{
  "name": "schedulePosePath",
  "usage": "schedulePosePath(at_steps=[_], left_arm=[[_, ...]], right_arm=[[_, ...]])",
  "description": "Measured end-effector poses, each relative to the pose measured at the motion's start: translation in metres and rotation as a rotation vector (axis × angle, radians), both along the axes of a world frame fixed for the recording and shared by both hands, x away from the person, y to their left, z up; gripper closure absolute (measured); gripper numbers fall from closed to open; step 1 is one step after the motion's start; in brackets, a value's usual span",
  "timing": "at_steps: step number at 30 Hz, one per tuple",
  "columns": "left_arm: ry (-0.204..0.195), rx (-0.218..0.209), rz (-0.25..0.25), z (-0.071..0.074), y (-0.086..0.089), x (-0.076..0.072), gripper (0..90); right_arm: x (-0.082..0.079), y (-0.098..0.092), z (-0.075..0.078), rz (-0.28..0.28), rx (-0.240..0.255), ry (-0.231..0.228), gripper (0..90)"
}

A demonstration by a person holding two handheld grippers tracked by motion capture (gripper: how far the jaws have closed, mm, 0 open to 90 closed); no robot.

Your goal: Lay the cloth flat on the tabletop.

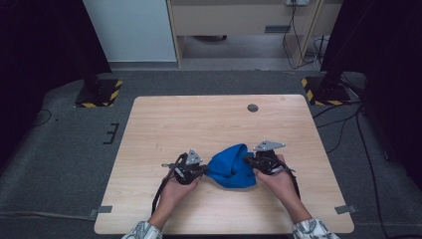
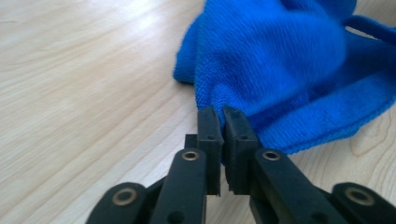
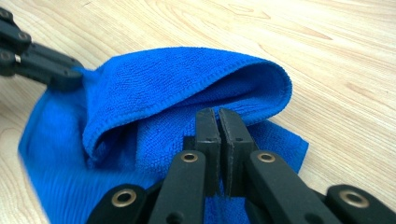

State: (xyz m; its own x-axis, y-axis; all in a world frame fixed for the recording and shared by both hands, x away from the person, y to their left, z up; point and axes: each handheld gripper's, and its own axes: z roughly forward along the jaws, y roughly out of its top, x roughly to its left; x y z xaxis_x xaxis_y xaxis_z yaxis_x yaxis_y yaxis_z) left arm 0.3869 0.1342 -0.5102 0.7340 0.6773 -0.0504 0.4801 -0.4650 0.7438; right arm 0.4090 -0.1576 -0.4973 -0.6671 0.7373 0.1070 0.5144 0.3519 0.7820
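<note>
Black plastic jaws of the left gripper (image 2: 220, 116) stand pressed together, and a thin edge of the blue cloth (image 2: 285, 70) appears to be pinched between their tips, the hem running off to the right from the bite. The right gripper (image 3: 218, 116) is likewise drawn narrow, its jaws nearly meeting over a fold of the same cloth (image 3: 187, 88), though from its own view I cannot tell for certain how much fabric sits inside the pinch. In the high view the left gripper (image 1: 203, 170) and right gripper (image 1: 247, 159) flank the cloth (image 1: 230, 167), which lies bunched between them on the near middle of the wooden table (image 1: 199, 124). Both holds look shallow, near the hem, so my judgement is that a sharp pull apart could slip the edge free of either pair of jaws; uneven lifting could also let the loose middle sag and drag across the table, undoing any fold. The cloth is a soft, looped microfibre with a stitched border, limp and thick enough to arch into a rounded fold. The tabletop is pale laminate with a printed grain, smooth and flat, offering little grip to the fabric.
</note>
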Motion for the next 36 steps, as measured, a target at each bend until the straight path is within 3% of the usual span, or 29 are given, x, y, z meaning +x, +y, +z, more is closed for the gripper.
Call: schedulePosePath(at_steps=[5, 14, 16, 18, 22, 27, 31, 36], left_arm=[[0.019, -0.018, 0.035, 0.003, 0.022, 0.001, 87.5], [0.023, 0.0, 0.095, 0.004, 0.055, -0.002, 86.1], [0.029, 0.001, 0.1, 0.0, 0.053, -0.001, 82.4], [0.033, 0.015, 0.113, -0.005, 0.048, 0.0, 68.6], [0.002, 0.003, 0.137, -0.006, 0.043, 0.0, 41.9], [-0.034, -0.051, 0.137, 0.001, 0.043, -0.004, 36.1], [-0.075, -0.08, 0.12, 0.006, 0.035, -0.008, 34.6], [-0.07, -0.071, 0.109, 0.002, 0.022, -0.008, 34.3]], right_arm=[[-0.002, -0.001, 0.002, 0.007, -0.01, -0.003, 87.6], [-0.002, -0.006, 0.003, 0.004, -0.008, 0.026, 87.5], [0.001, -0.002, 0.001, 0.006, -0.009, 0.026, 87.0], [0.005, 0.003, -0.003, 0.01, -0.02, 0.018, 84.9], [0.009, 0.012, -0.011, -0.007, -0.047, 0.014, 64.0], [0.002, 0.009, 0.001, -0.041, -0.014, -0.045, 40.2], [-0.003, 0.005, 0.002, -0.06, -0.018, -0.058, 35.3], [-0.001, 0.012, -0.008, -0.057, -0.073, -0.047, 31.0]])
